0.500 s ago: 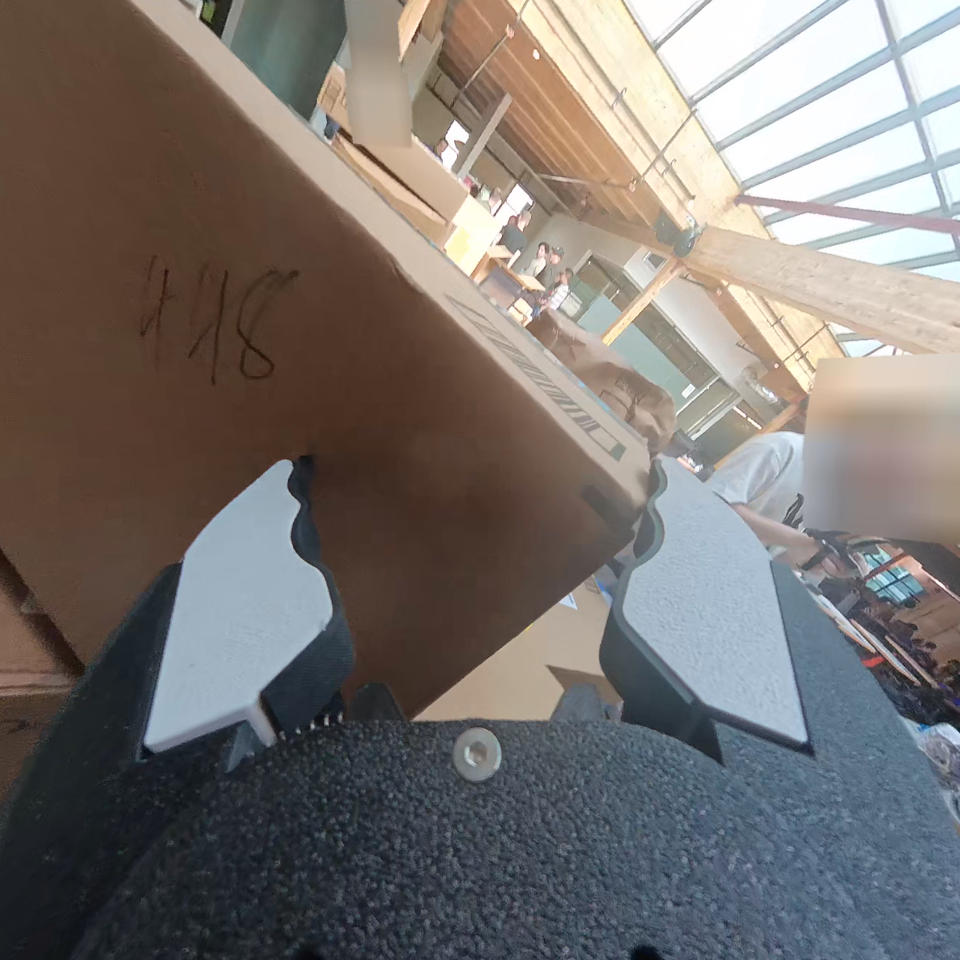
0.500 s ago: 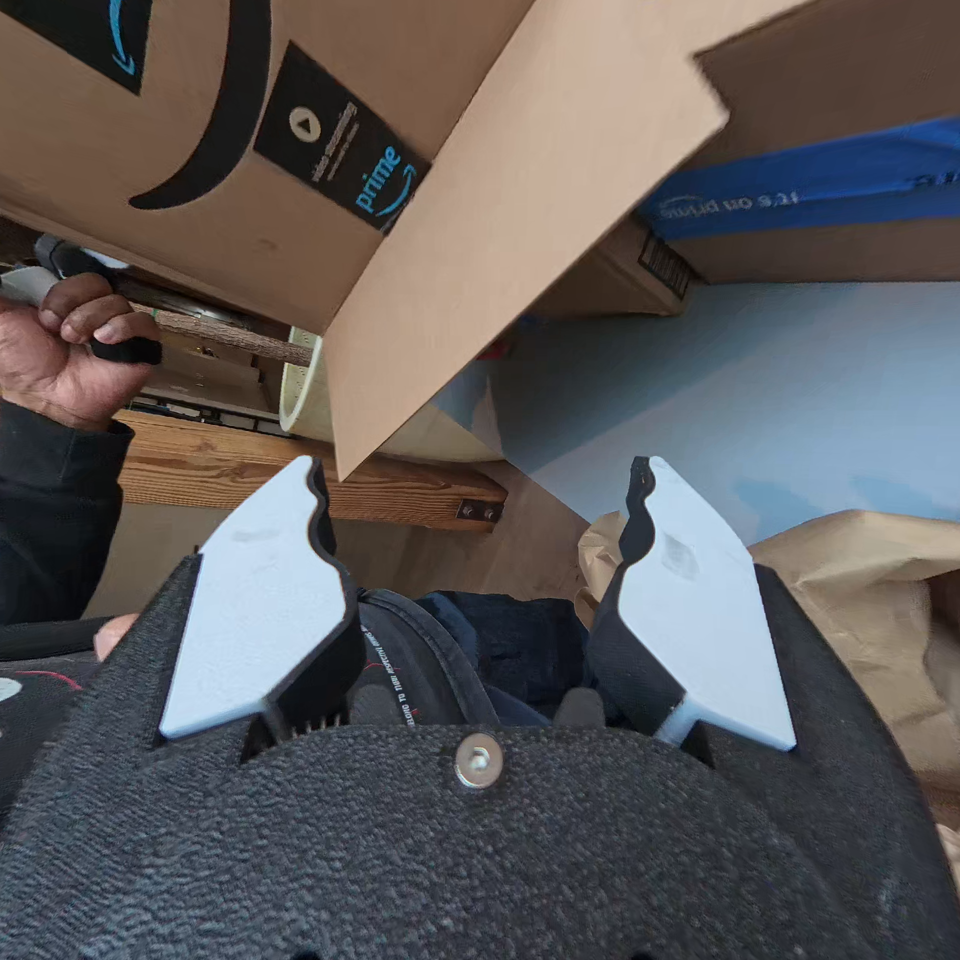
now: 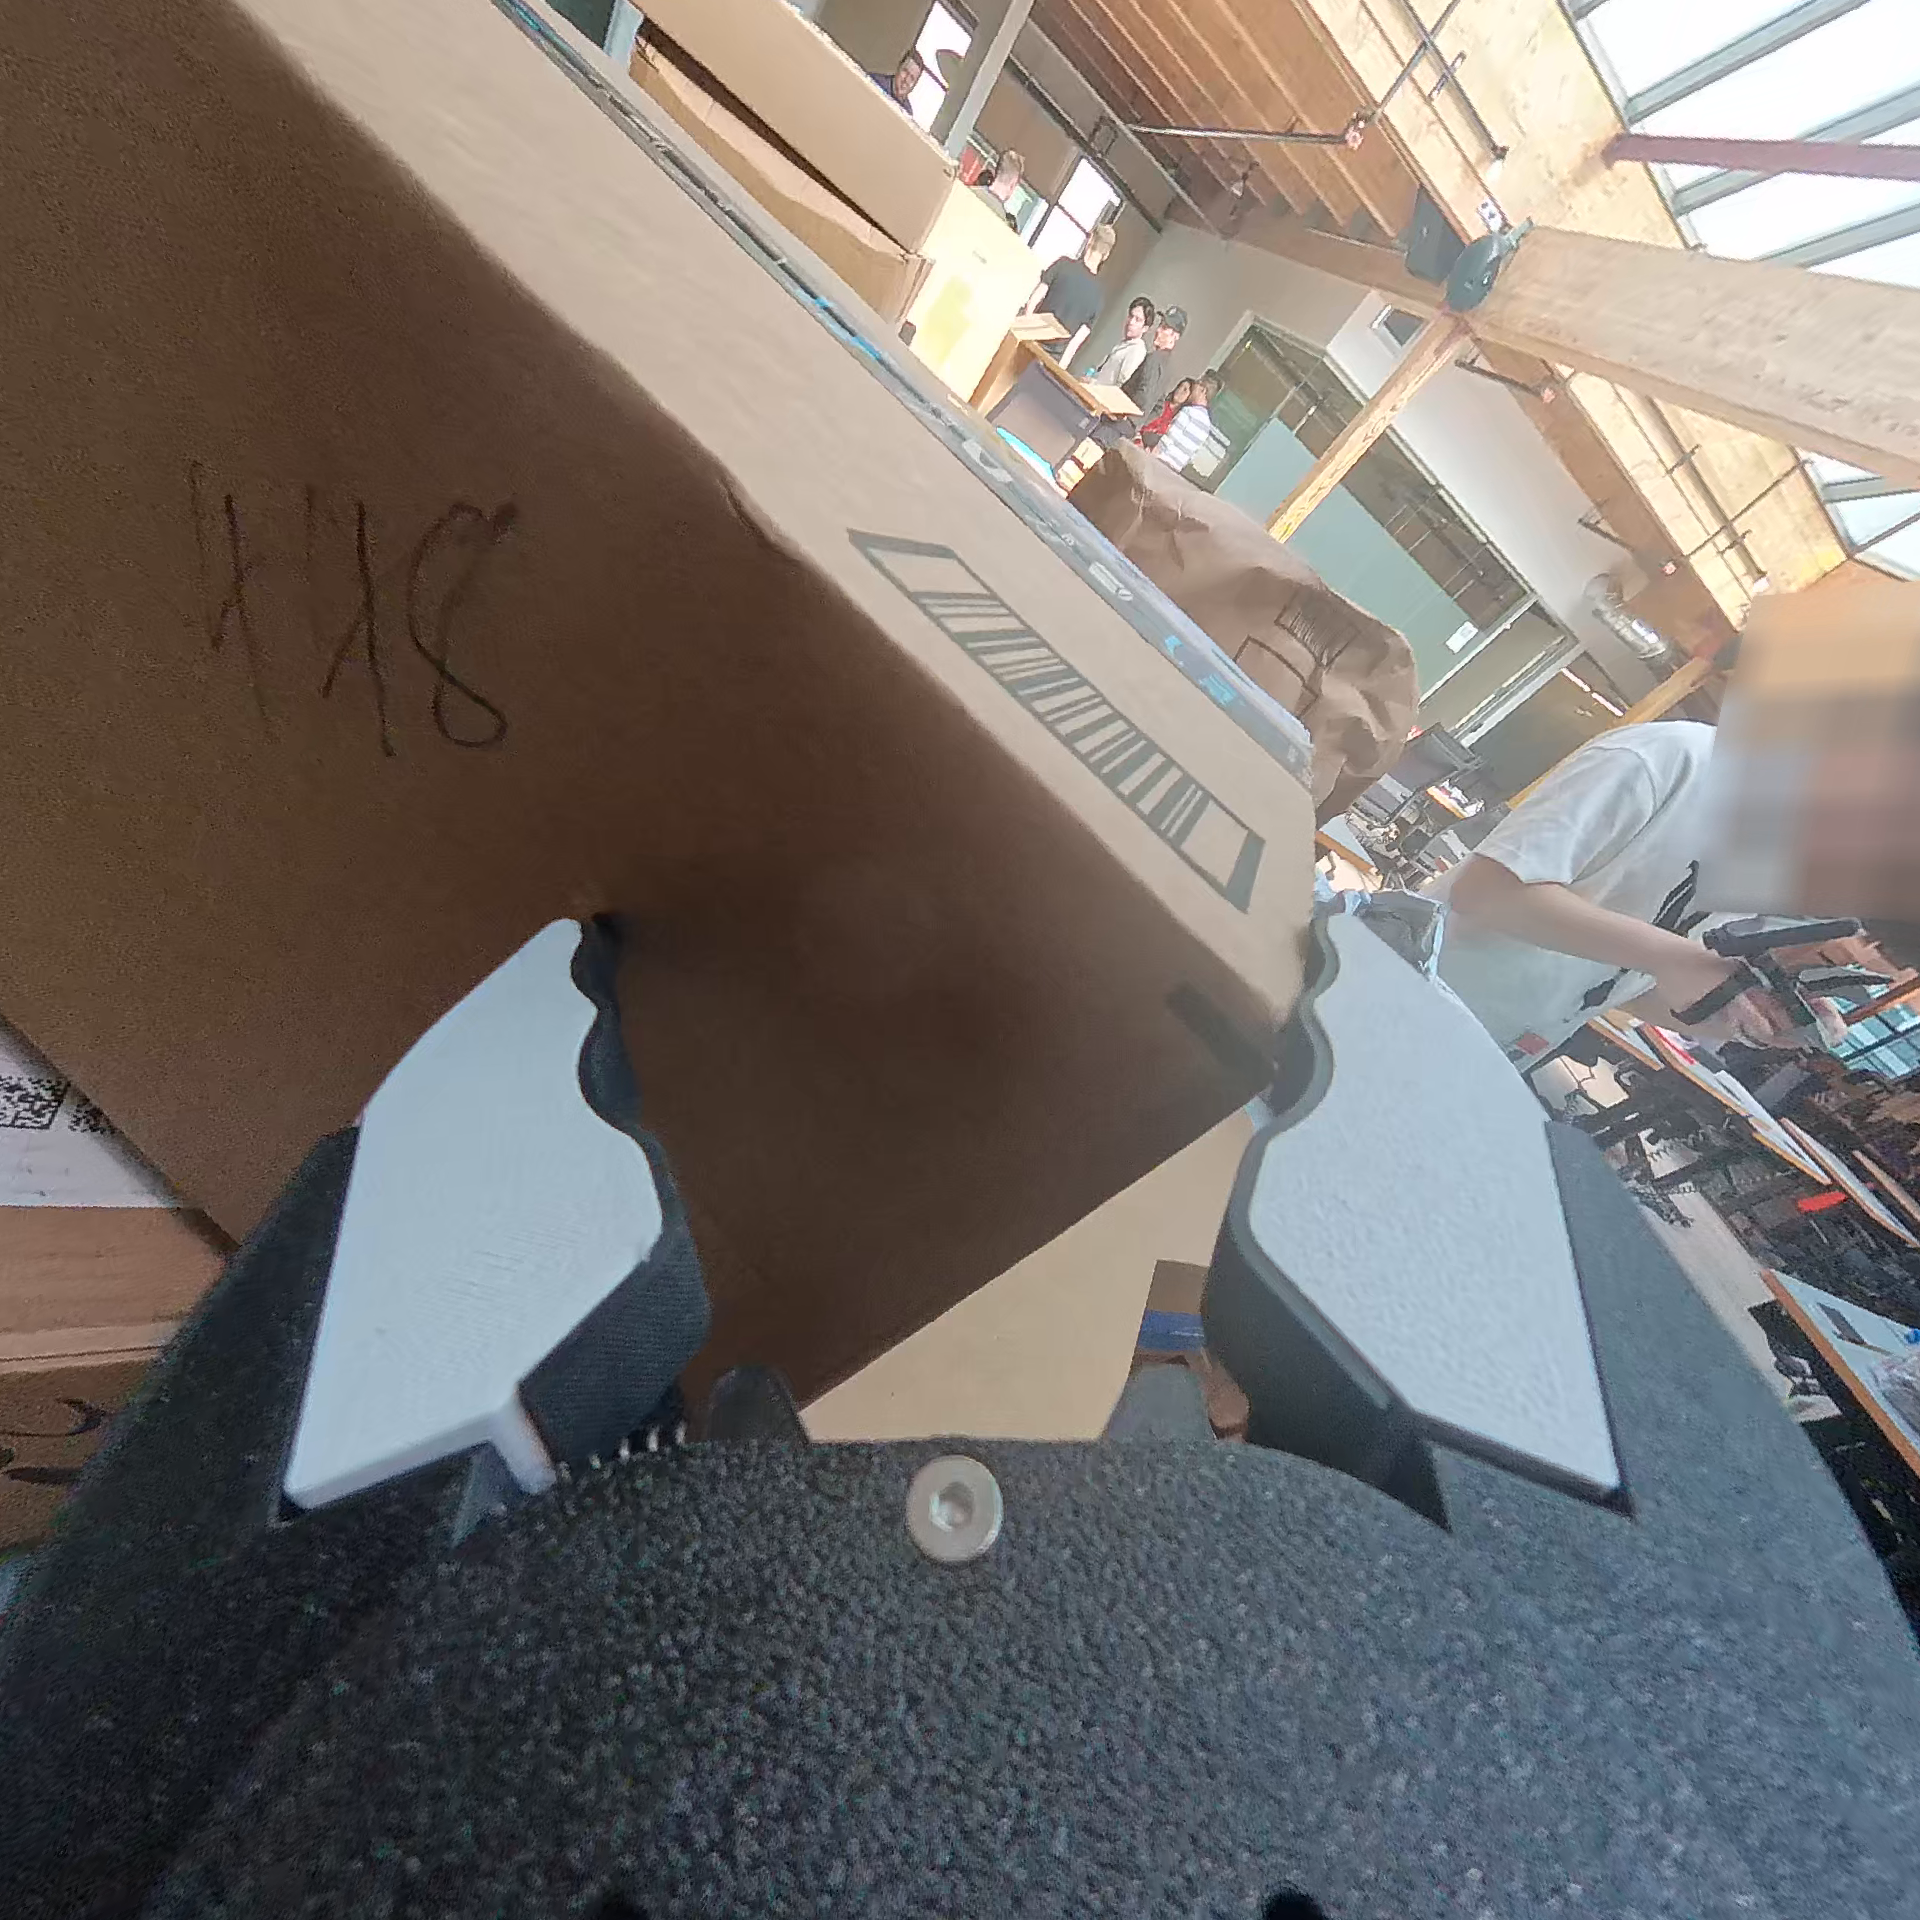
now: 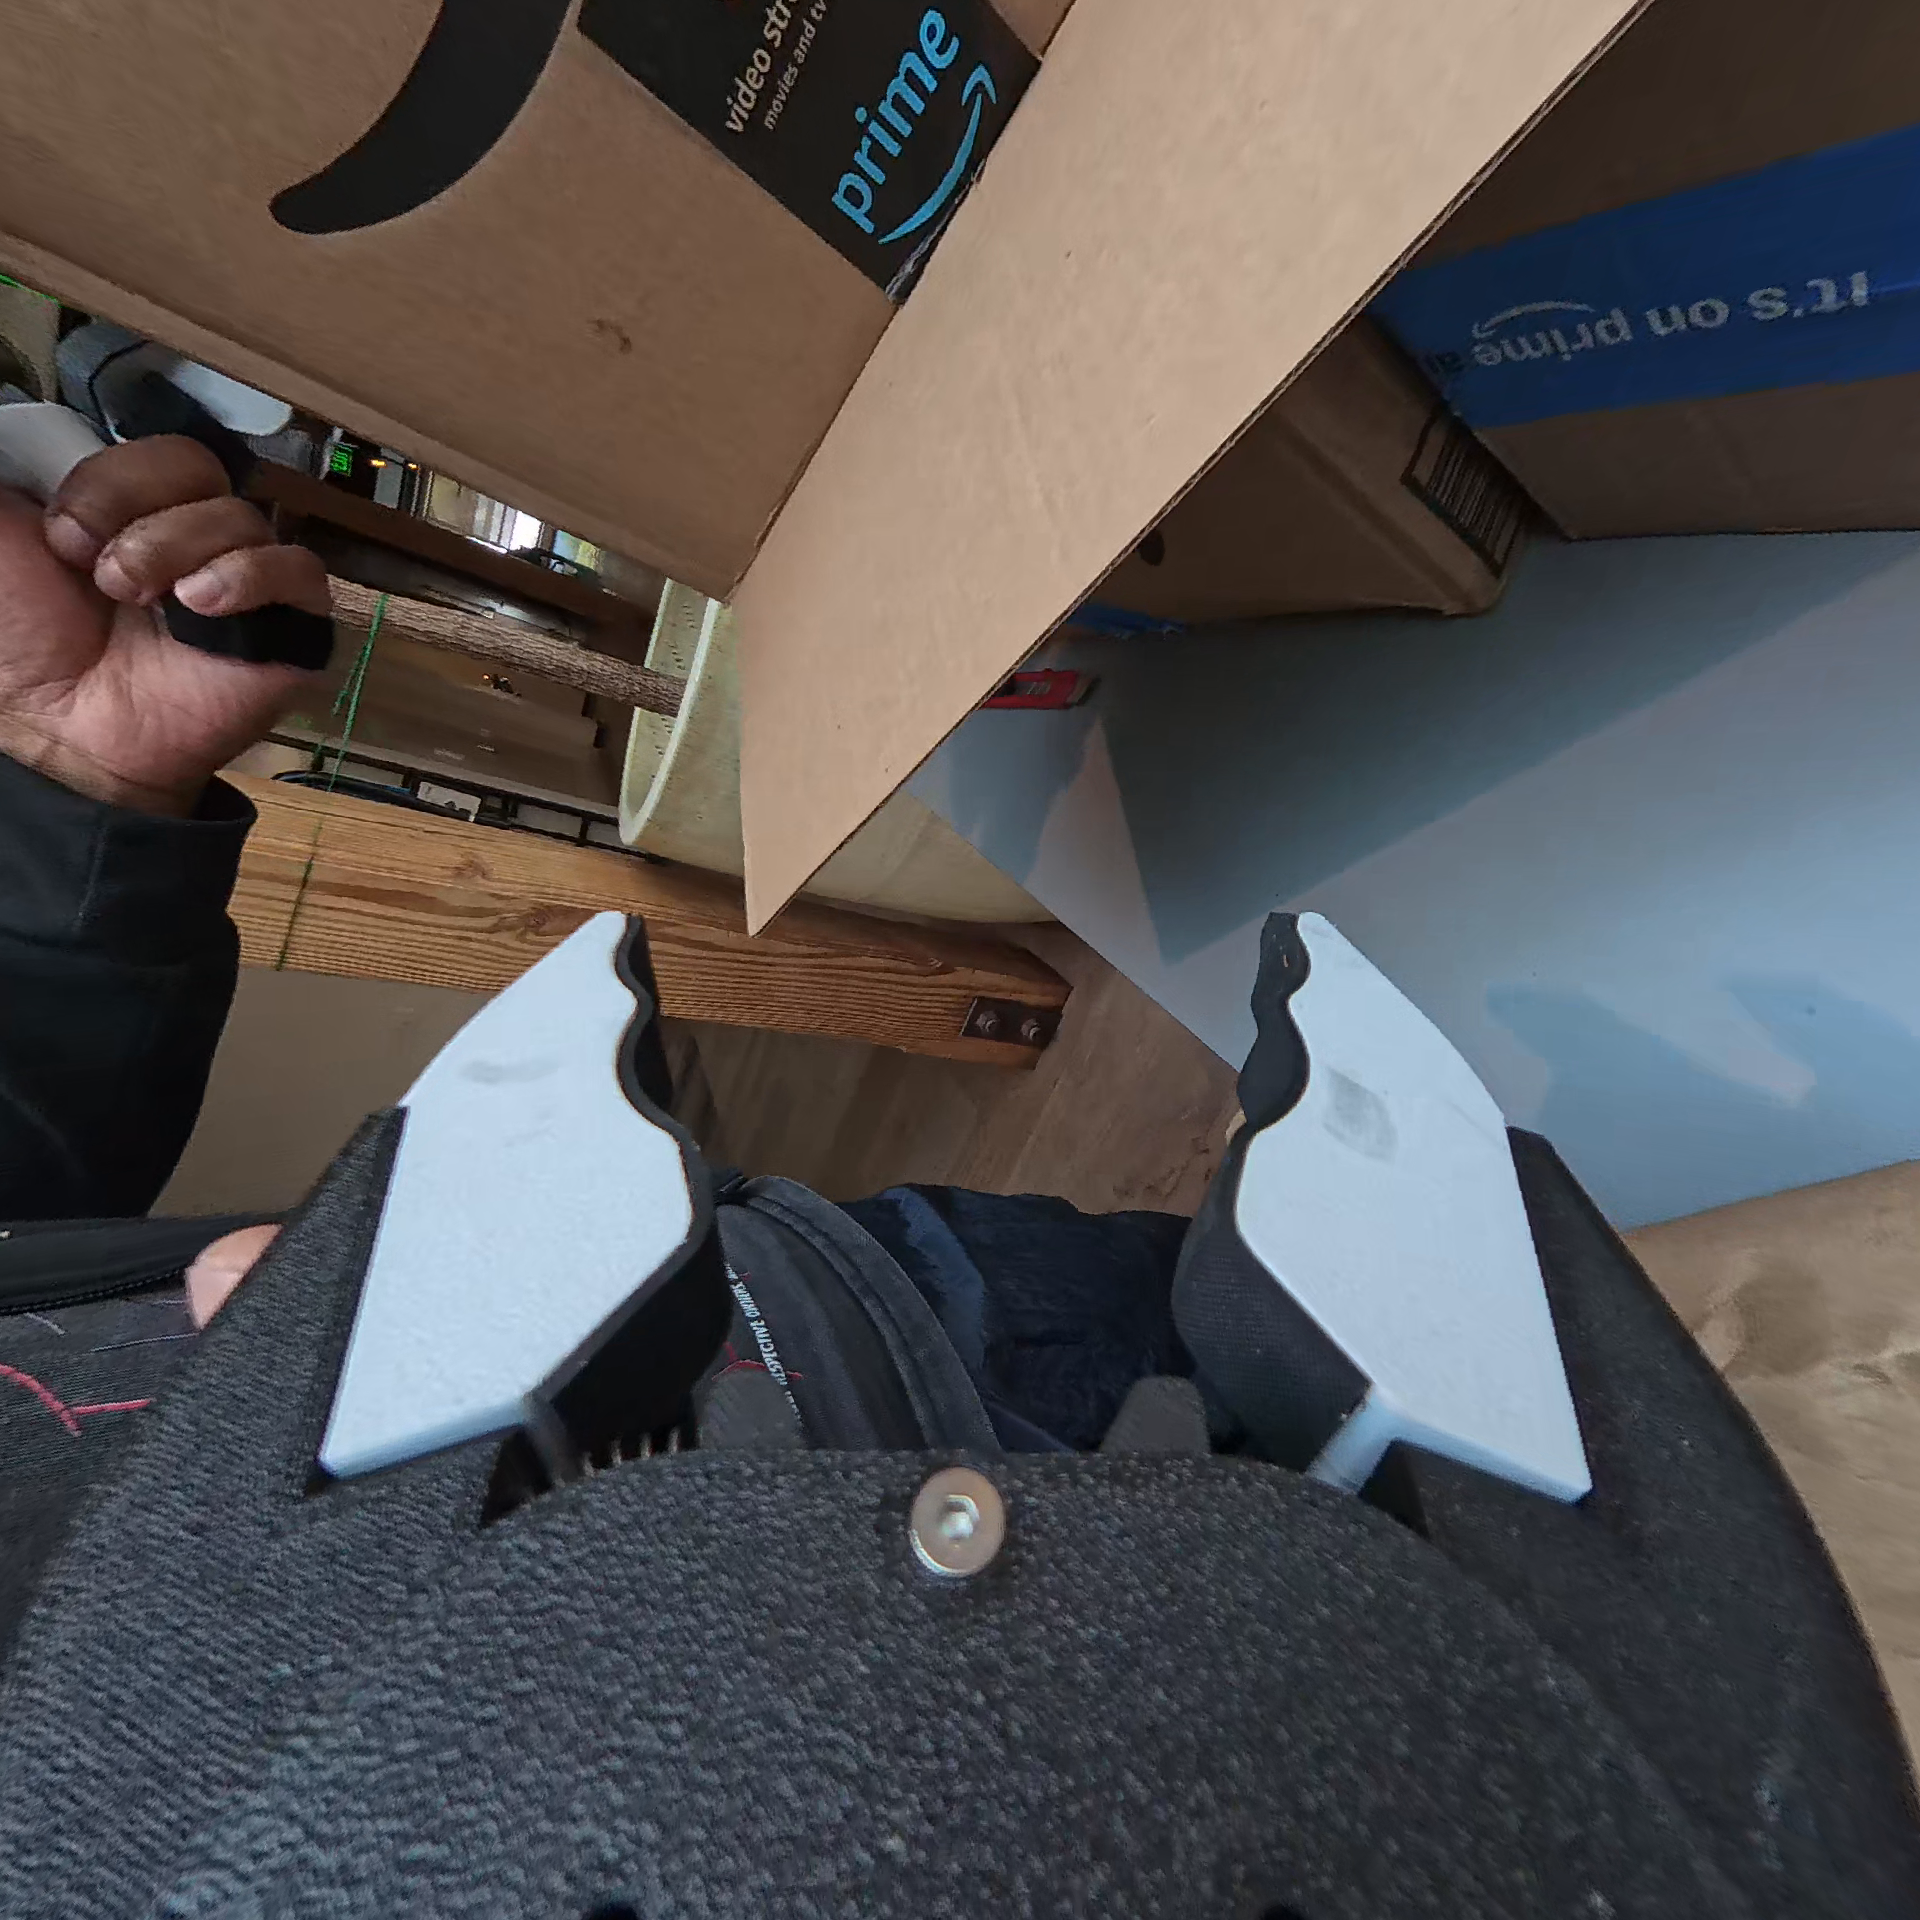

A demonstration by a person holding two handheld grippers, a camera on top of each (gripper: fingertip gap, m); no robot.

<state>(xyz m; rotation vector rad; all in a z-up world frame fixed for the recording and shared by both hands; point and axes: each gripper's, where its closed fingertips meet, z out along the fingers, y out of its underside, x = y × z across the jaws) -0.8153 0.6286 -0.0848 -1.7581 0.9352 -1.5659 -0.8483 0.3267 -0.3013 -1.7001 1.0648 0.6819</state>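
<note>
left gripper [image 3: 951, 997]: fingers spread wide, straddling the lower corner of a cardboard box [image 3: 520, 540]; both tips touch the board, the corner wedged between them. box runs up toward 11 o'clock, long edge slanting 10 to 4. matte brown corrugated, handwritten scrawl on one face, printed bar pattern near the edge.

right gripper [image 4: 951, 971]: fingers apart, holding nothing. an open flap [image 4: 1091, 416] of the box hangs just above, at 12 o'clock, its corner not touching. smooth pale-blue table [image 4: 1507, 831] toward 2 o'clock. person's hand [image 4: 135, 634] at 10 o'clock, gripping a black handle.

left is the nearer gripper.
</note>
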